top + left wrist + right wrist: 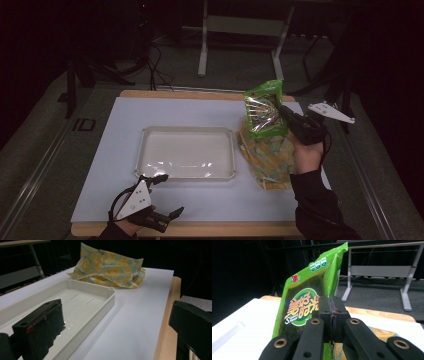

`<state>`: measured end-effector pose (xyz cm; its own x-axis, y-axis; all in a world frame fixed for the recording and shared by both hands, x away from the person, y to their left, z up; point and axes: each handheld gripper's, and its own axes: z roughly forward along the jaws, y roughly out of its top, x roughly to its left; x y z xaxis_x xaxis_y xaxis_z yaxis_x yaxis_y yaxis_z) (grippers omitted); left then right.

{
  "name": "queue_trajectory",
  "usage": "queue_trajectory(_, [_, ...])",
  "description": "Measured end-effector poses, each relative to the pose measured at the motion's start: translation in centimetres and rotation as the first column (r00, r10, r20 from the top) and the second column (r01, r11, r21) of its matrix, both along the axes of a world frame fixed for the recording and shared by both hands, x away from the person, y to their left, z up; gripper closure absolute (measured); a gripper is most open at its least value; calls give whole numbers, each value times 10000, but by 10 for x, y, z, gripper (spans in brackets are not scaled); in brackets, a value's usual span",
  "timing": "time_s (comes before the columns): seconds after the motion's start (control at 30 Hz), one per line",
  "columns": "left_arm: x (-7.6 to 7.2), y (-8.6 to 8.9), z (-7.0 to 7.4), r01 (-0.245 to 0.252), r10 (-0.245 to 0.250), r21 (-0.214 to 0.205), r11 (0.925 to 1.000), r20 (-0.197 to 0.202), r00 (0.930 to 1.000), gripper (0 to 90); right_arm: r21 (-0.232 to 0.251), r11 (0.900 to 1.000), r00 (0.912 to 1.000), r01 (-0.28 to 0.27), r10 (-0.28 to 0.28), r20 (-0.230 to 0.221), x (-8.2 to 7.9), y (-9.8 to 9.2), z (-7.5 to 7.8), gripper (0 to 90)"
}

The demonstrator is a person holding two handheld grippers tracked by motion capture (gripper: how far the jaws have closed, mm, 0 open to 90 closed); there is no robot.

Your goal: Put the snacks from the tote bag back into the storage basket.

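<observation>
The right hand [306, 156] was raised over the table's right side, its forearm reaching in from the bottom edge. The right gripper [289, 117] had its jaws pressed together on the edge of a green snack packet [264, 109], which hung upright in the air above a yellow-patterned bag [269, 159] lying on the white table [120, 130]. Near the front edge, the left gripper [170, 196] rested low with jaws spread apart, just beside the white tray [145, 137], holding nothing.

High view looks down on the counter [210, 112]; the left gripper view, low at 7 o'clock, shares its tray [186, 152] [82, 302].
</observation>
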<state>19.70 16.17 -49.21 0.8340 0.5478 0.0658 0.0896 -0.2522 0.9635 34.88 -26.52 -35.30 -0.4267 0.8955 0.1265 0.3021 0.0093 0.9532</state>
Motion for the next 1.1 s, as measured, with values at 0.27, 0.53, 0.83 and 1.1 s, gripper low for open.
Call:
queue_trajectory(0.27, [-1, 0, 0, 24, -24, 20, 10000, 3, 10000, 3, 74, 9998, 9998, -180, 180, -23, 1, 20, -6, 891])
queue_trajectory(0.53, [-1, 0, 0, 31, -31, 1, 10000, -2, 10000, 3, 135, 9994, 9994, -329, 330, -101, 3, 34, -10, 890])
queue_trajectory(0.83, [-1, 1, 1, 33, -33, 29, 10000, 24, 10000, 3, 259, 9980, 9983, -585, 586, -35, 3, 56, -15, 890])
queue_trajectory(1.1, [-1, 1, 0, 56, -56, 58, 10000, 44, 10000, 3, 492, 9958, 9969, -769, 775, -116, 4, 71, -21, 890])
